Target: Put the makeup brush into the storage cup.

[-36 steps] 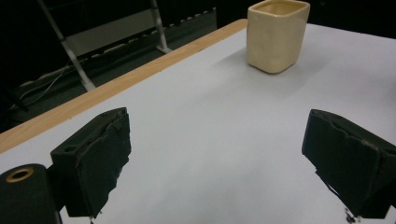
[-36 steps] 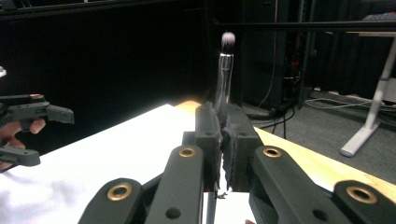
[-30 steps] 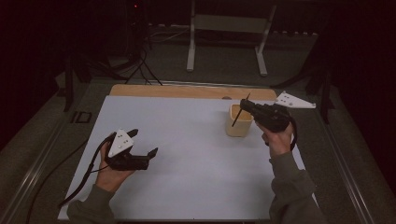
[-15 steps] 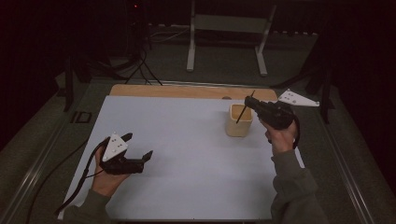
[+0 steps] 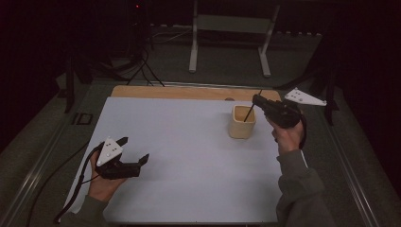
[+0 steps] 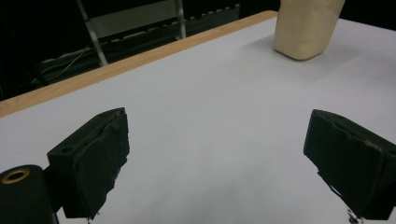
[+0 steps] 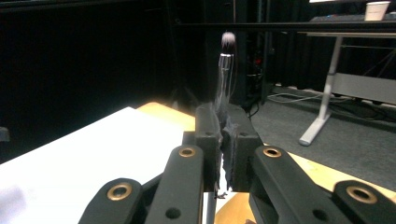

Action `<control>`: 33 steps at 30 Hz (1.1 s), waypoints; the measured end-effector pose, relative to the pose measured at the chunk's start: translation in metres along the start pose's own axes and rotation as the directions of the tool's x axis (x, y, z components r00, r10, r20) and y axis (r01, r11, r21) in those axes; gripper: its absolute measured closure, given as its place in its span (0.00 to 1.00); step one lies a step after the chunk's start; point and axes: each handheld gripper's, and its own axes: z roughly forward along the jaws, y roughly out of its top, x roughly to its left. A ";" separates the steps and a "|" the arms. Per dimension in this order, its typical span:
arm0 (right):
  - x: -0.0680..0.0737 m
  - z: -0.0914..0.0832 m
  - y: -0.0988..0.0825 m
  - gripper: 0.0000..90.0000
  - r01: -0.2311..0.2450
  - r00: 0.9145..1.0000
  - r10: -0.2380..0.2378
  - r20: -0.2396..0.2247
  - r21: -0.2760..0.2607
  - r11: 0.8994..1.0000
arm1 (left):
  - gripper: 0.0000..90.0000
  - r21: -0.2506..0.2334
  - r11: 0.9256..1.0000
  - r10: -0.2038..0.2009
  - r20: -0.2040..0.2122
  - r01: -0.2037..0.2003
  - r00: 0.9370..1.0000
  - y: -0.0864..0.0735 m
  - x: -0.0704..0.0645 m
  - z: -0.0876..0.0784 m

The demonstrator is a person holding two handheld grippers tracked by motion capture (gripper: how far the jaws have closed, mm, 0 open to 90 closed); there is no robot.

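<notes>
A thin dark brush (image 5: pixel 252 106) slants over the beige cup (image 5: pixel 242 122), its lower end inside the cup's mouth. My right gripper (image 5: pixel 257 100) is shut on the brush just right of the cup. In the right gripper view the brush (image 7: pixel 224 70) rises from between the closed jaws, silver ferrule and tuft on top. My left gripper (image 5: pixel 134 149) is held low over the white mat (image 5: pixel 189 142) at the near left, open, nothing between its jaws. The left gripper view has its gripper (image 6: pixel 219 121) pointing across the mat toward the cup (image 6: pixel 306 28) at the far right.
A wooden strip (image 5: pixel 179 92) borders the mat's far edge. Beyond the table stand a white desk frame (image 5: pixel 227 28) and cables on the dark floor. The left gripper's cable (image 5: pixel 71 198) trails off the near left corner.
My left gripper has drifted a little toward the near left and lower over the mat. The right gripper with the brush has barely moved.
</notes>
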 end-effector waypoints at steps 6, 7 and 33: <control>-0.001 0.001 0.001 0.95 0.013 0.999 -0.013 0.031 -0.003 1.000 | 0.09 0.000 1.000 -0.016 -0.009 0.016 1.000 -0.004 0.004 -0.001; -0.001 0.002 0.001 0.95 0.013 0.999 -0.013 0.036 -0.001 1.000 | 0.09 -0.002 1.000 -0.023 -0.013 0.023 1.000 -0.005 0.005 -0.002; -0.018 0.017 -0.001 0.95 -0.001 0.985 -0.006 0.175 0.037 0.999 | 0.10 -0.023 0.997 -0.072 -0.022 0.072 0.997 -0.010 0.011 -0.006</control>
